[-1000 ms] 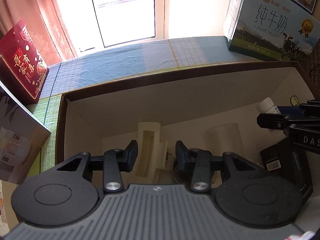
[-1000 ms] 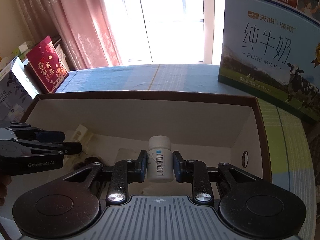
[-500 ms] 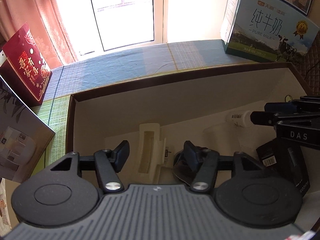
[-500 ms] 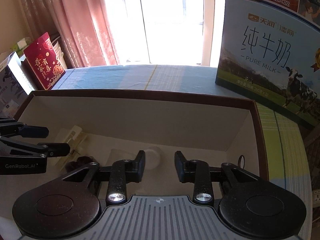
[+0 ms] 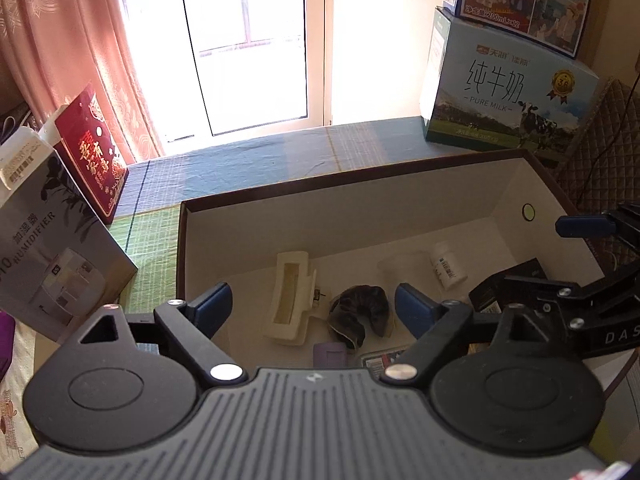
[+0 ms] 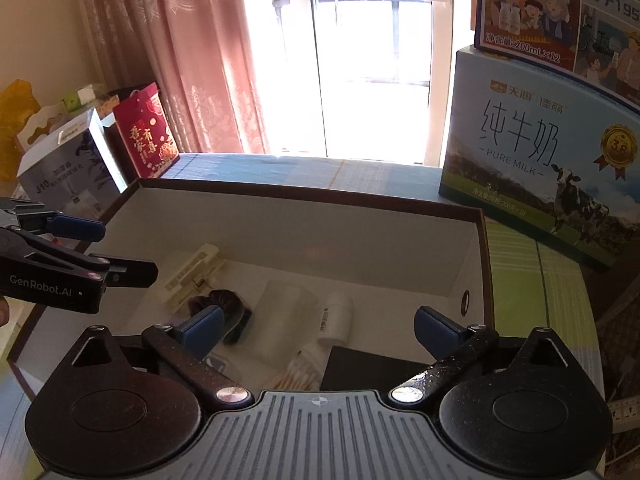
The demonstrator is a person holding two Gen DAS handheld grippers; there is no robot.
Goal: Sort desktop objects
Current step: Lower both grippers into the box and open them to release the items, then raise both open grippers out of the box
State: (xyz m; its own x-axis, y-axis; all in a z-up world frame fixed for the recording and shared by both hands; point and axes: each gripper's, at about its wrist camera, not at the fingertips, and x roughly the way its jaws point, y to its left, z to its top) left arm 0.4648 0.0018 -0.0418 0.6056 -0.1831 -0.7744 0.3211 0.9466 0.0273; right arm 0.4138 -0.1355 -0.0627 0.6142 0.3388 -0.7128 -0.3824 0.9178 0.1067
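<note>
White pill bottle [image 6: 337, 317] lies on its side in the storage box [image 5: 360, 190].

It rests just at 3 o'clock of the clear cup [image 6: 285, 312]; your right gripper [image 6: 318, 326] and left gripper [image 5: 312, 306] hang above, jaws spread wide, holding nothing.

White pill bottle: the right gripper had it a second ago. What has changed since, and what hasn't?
The right gripper let go of the white pill bottle, which now lies on its side on the box floor beside the clear cup. Both the right and the left gripper opened wide and pulled up and back. The cream tray and dark scrunchie have not moved.
</note>
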